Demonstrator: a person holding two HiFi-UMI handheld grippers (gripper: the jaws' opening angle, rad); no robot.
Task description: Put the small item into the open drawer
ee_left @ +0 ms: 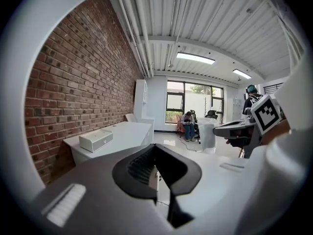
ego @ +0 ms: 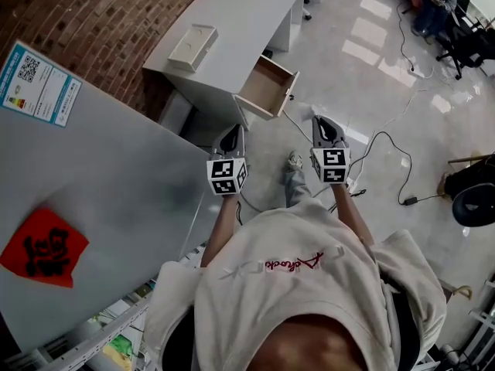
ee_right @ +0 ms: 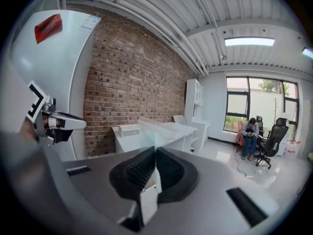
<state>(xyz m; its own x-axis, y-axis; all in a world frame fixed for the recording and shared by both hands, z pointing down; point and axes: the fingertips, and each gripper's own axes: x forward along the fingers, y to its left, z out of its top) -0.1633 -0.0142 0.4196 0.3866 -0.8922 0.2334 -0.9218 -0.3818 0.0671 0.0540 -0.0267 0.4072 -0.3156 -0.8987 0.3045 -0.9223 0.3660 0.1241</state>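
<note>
1. Seen from above, a person stands on a pale floor (ego: 363,76) with a claw in each hand; both are held out in front, side by side and apart from each other.
2. The left claw (ee_left: 155,148) is shut; its black ribbed pads meet at the tips; nothing shows gripped between them.
3. The right claw (ee_right: 154,151) is also shut, pad against pad; a white sliver (ee_right: 146,199) shows in the slit under its pads; I cannot tell whether this is the small item pinched there or pale furniture seen through the gap.
4. The drawer (ego: 267,90) lies ahead of both claws and lower, roughly between their lines of aim and well apart from either; it is pulled out of a white worktop (ego: 240,10); its wood-coloured inside shows no item.
5. A white box (ego: 193,46) rests on the worktop, beyond the left claw and off to its left.
6. A tall pale cabinet (ego: 100,176) stands close on the left claw's outer side; it carries a red sticker (ego: 42,246).
7. Progress, as a judgement: the drawer is already open, so that part is done; the item is not yet in it; if the right claw does carry it, the pick is done too; what remains is to close the distance, bring the claw over the drawer, lower it and let go.
</note>
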